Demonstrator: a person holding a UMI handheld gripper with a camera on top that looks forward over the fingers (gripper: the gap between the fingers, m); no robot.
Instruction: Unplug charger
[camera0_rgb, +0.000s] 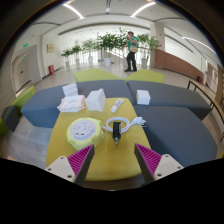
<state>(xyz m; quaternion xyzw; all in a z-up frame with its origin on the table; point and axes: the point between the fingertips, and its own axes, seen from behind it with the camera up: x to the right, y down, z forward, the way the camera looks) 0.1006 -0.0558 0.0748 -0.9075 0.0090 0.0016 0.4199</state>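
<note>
Big open hall ahead, a person (131, 50) standing far back by potted plants (100, 45). Below me a grey worktop (170, 125) with a yellow mat (112, 160) on it. My gripper (114, 158) is released, pink pads (81, 158) spread wide, nothing between them touching. The charger (116, 128), dark, sits on the yellow mat just ahead of my fingers, roughly centred between them, white cable running off it. White coiled item (82, 129) just left of it; white boxes (84, 100) beyond.
</note>
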